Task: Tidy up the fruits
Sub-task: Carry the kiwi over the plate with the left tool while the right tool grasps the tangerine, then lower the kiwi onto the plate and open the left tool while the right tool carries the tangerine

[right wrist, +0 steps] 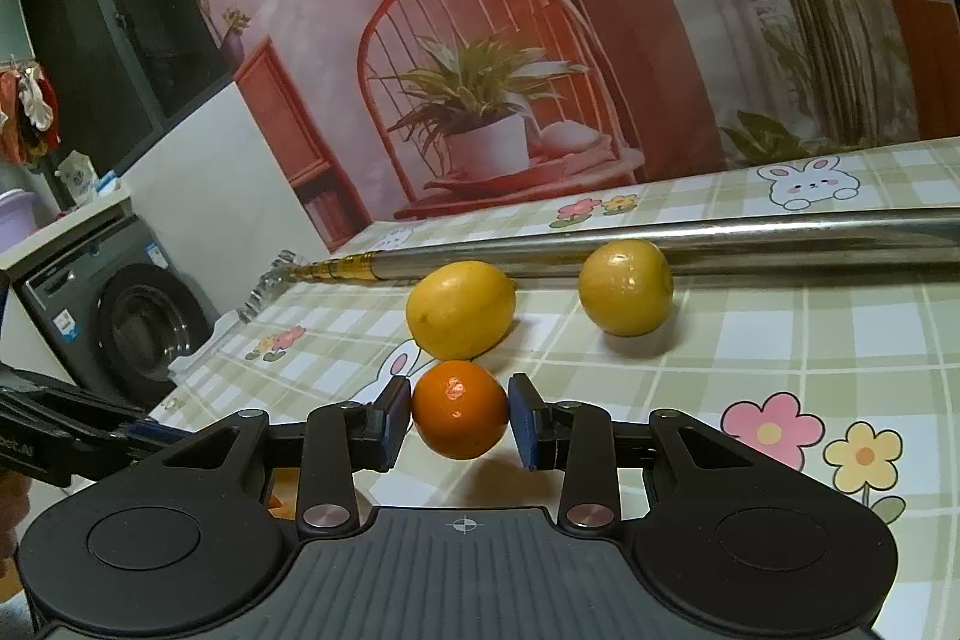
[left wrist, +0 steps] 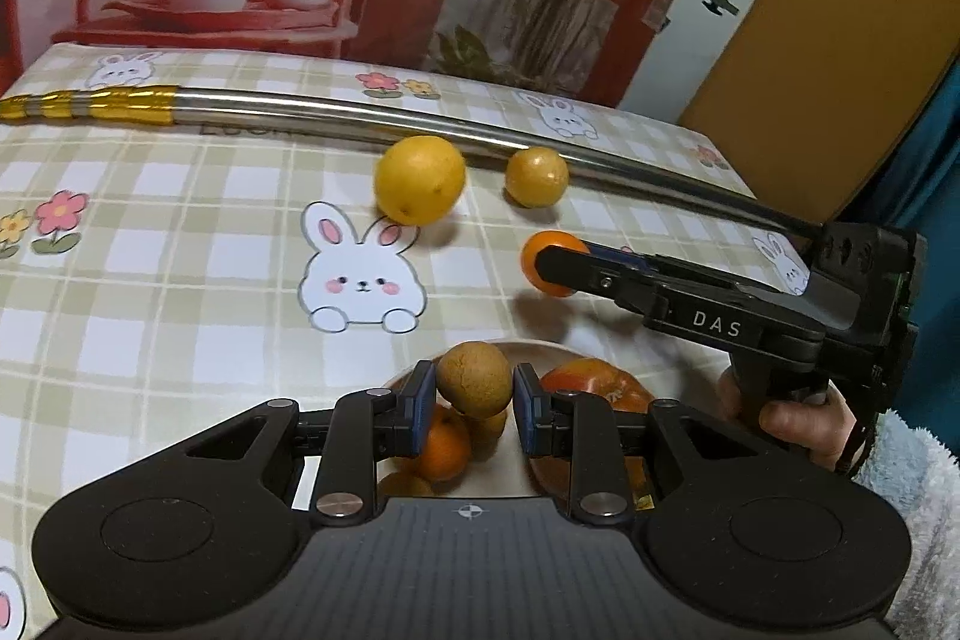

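My left gripper point(left wrist: 473, 388) is shut on a brownish-green fruit point(left wrist: 474, 376) and holds it just above a beige bowl point(left wrist: 543, 347). The bowl contains oranges point(left wrist: 444, 445) and a red fruit point(left wrist: 597, 388). My right gripper point(right wrist: 461, 418) is shut on a small orange point(right wrist: 461, 409), lifted slightly off the tablecloth; the left wrist view shows this orange point(left wrist: 543, 250) beyond the bowl. A yellow lemon point(right wrist: 461, 310) and a smaller round yellow fruit point(right wrist: 625, 287) lie on the table further back, close to a metal pole.
A long steel pole point(left wrist: 372, 115) with a gold end lies across the far side of the table point(left wrist: 180, 280), which has a checked rabbit-print cloth. A printed backdrop stands behind it. A hand and fluffy sleeve point(left wrist: 900, 466) are at the right. A washing machine point(right wrist: 120, 322) stands off the table's left.
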